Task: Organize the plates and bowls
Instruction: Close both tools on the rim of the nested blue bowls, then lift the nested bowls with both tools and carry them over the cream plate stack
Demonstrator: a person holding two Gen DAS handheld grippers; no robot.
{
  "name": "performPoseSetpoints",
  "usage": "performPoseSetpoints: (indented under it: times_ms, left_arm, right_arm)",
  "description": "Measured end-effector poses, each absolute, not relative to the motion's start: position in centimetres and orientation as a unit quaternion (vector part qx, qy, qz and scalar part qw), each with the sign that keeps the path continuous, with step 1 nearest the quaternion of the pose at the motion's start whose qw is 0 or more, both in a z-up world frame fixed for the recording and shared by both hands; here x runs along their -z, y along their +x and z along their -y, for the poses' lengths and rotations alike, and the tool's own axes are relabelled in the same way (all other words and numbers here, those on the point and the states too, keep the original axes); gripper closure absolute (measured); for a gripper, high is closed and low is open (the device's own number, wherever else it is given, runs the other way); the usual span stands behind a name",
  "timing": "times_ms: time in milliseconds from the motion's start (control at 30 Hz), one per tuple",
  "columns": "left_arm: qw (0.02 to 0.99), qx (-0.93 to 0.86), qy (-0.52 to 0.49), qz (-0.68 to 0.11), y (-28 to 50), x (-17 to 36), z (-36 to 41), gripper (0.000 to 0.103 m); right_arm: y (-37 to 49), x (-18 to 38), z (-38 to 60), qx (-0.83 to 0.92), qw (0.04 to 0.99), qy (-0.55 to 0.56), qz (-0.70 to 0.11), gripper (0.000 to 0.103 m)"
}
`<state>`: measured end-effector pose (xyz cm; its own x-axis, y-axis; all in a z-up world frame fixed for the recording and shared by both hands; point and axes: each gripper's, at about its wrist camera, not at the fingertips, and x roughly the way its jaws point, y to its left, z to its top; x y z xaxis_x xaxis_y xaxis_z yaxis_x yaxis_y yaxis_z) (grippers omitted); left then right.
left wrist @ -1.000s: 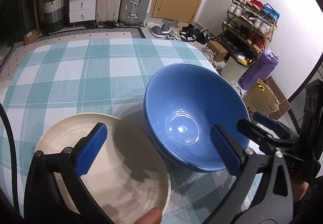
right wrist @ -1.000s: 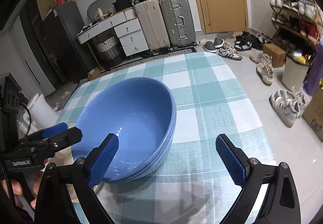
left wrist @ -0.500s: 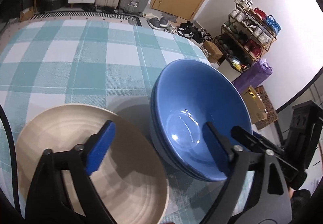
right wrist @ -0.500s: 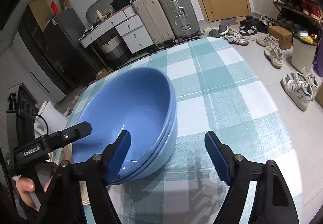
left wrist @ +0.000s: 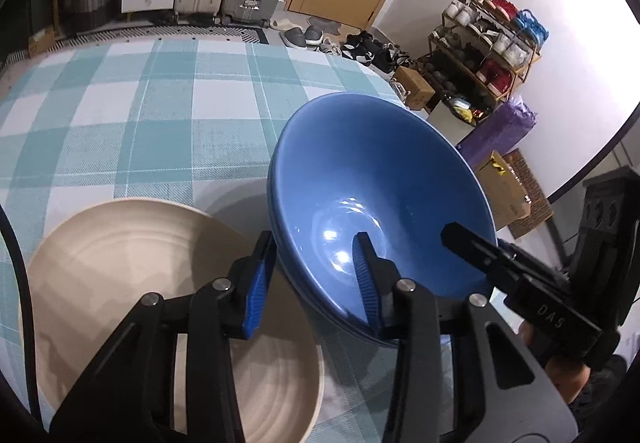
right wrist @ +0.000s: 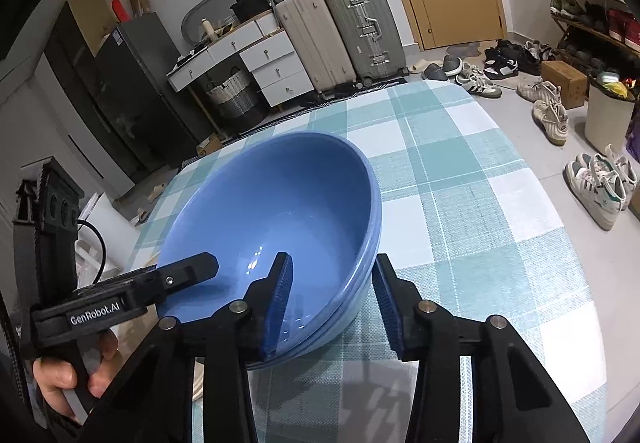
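1. Checked teal-and-white cloth covers the surface (left wrist: pixel 140 123) in the left wrist view, with suitcases, a door and a shoe rack behind. Near me lies a cream plate (left wrist: pixel 120 283), and just beside it on the right sit the stacked blue bowls (left wrist: pixel 380 195); I can see at least two nested rims.
2. In that same view my left gripper (left wrist: pixel 312 279) straddles the near-left wall of the blue bowls, one blue pad outside and one inside. Its jaws are closing, with the rim between them; the outer pad does not look pressed home, so I count the bowls as not yet gripped. I want the outer pad to meet the bowls' wall without scraping the cream plate, which sits almost under it.
3. From the right wrist view, the bowls stand near the table's front, the cloth beyond them bare. My right gripper (right wrist: pixel 332 303) straddles the near-right rim, left pad inside, right pad outside with a visible gap. These jaws are closing too, rim between them, no firm hold yet.
4. My judgement: let both pairs finish clamping at opposite sides before any lift, and catch both nested rims, or the top bowl may come away alone. Glazed ware is slippery, so I would lift level and slowly.
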<state>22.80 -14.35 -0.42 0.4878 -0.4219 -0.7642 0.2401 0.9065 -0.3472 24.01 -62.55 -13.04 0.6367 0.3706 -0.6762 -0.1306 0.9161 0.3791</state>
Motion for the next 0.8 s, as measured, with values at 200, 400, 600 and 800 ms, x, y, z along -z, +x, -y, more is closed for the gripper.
performPoseSetpoints:
  times_ms: [200,400,600,800]
  left_arm:
    - [0.862,0.189,-0.083,-0.462,22.3,0.0,14.6,0.066]
    - [0.863,0.188,-0.076,-0.463,21.9,-0.3,15.0,0.066]
    - [0.864,0.192,-0.073,-0.460,21.3,-0.6,15.2,0.066]
    - [0.868,0.196,-0.070,-0.451,20.8,-1.3,15.2,0.066]
  right_arm:
    - [23.9,12.8,62.5,-0.131,0.896,0.140,-0.401,0.065]
    - [23.5,12.3,62.4,-0.123,0.899,0.129,-0.399,0.066]
    - [23.0,11.9,62.6,-0.119,0.901,0.125,-0.398,0.066]
    - [22.4,11.0,62.8,-0.116,0.905,0.122,-0.390,0.066]
